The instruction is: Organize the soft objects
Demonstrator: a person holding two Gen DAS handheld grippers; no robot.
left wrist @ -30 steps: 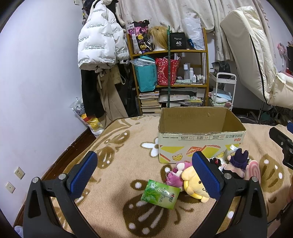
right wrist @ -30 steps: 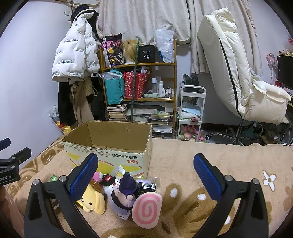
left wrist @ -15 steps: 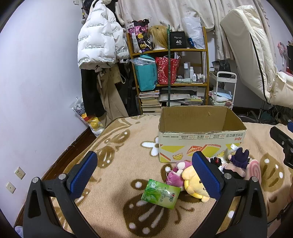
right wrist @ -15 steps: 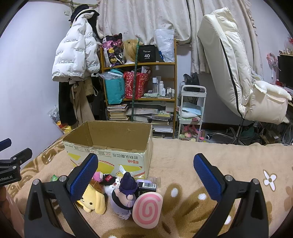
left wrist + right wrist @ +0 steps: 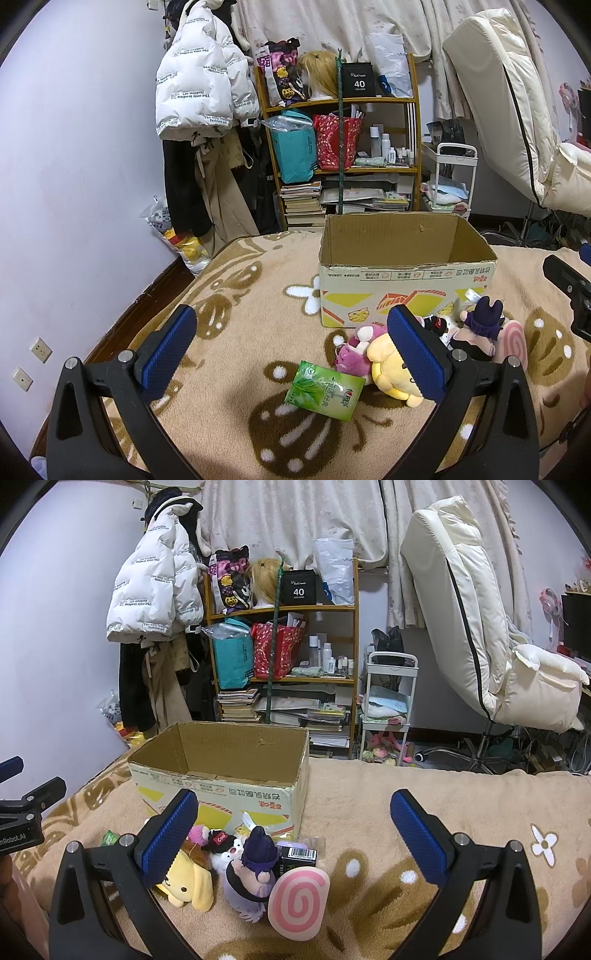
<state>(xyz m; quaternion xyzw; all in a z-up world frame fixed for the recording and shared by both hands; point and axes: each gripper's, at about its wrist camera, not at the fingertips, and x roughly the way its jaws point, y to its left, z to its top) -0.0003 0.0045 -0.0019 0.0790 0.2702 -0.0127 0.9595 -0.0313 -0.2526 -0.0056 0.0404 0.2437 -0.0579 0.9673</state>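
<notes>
Left gripper (image 5: 291,350): black frame, blue ribbed pads, jaws spread wide, nothing held; its right finger (image 5: 415,356) covers part of the toy heap ahead. Right gripper (image 5: 293,836): same build, jaws equally wide, nothing between them; its left finger (image 5: 168,834) hides part of the yellow toy. Soft items, all lying on the beige brown-patterned fleece blanket (image 5: 388,790) just ahead of both grippers, in front of the open, empty brown cardboard box with yellow and red print (image 5: 225,775): yellow floppy-eared plush dog (image 5: 190,882), on its side; pink-magenta plush (image 5: 351,354), mostly hidden in the right view; small black-and-white plush with red tag (image 5: 221,840), partly buried, shape hard to make out; purple-hatted grey plush figure (image 5: 253,867) with a pink spiral lollipop cushion (image 5: 299,904) against it. Also: green foil tea packet (image 5: 325,393), flat, between the left gripper's fingers; black barcoded carton (image 5: 301,856), half hidden behind the figure. The toys touch one another in one cluster.
</notes>
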